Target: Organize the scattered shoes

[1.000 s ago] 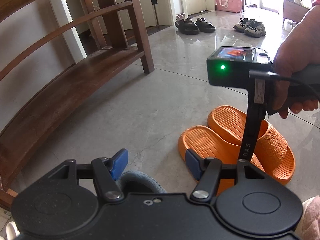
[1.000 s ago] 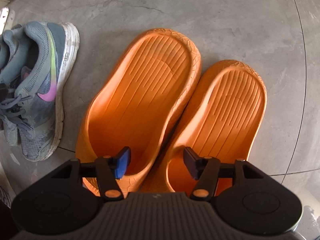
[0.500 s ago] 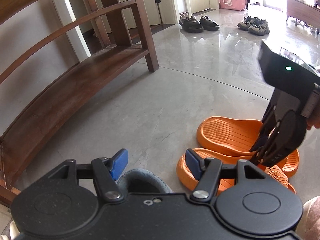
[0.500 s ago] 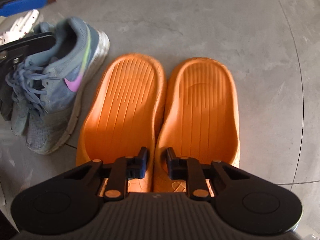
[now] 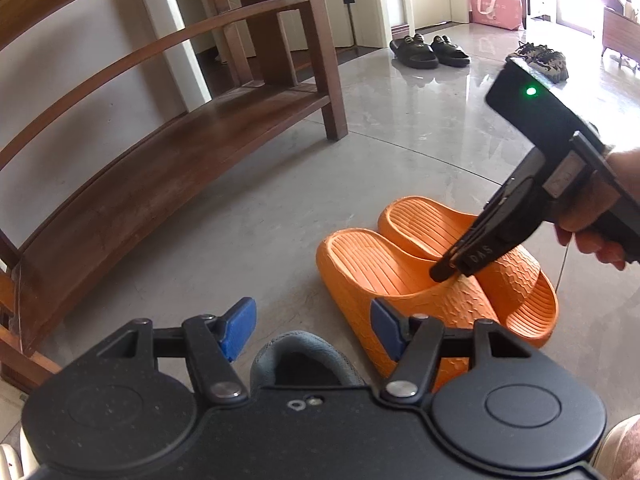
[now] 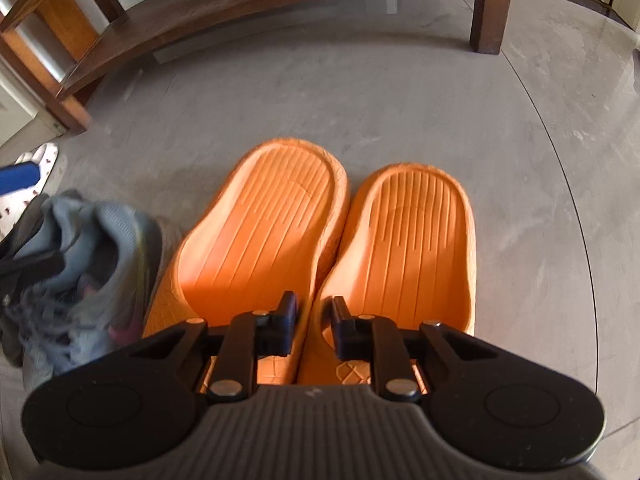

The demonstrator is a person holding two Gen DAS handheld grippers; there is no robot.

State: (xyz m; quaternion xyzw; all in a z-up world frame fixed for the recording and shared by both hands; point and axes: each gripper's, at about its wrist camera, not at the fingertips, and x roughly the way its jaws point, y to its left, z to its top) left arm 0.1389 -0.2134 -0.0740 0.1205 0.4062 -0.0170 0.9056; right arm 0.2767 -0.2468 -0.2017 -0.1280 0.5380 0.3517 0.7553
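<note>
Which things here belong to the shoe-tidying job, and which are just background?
Job: orange slippers, pinched together by right gripper; grey sneaker below the open left gripper; black slides; camo sneakers; wooden rack.

Background: pink bag, white perforated item.

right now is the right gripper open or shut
Shut: the right gripper pinches the adjoining inner walls of the orange slippers, fingers nearly together.
</note>
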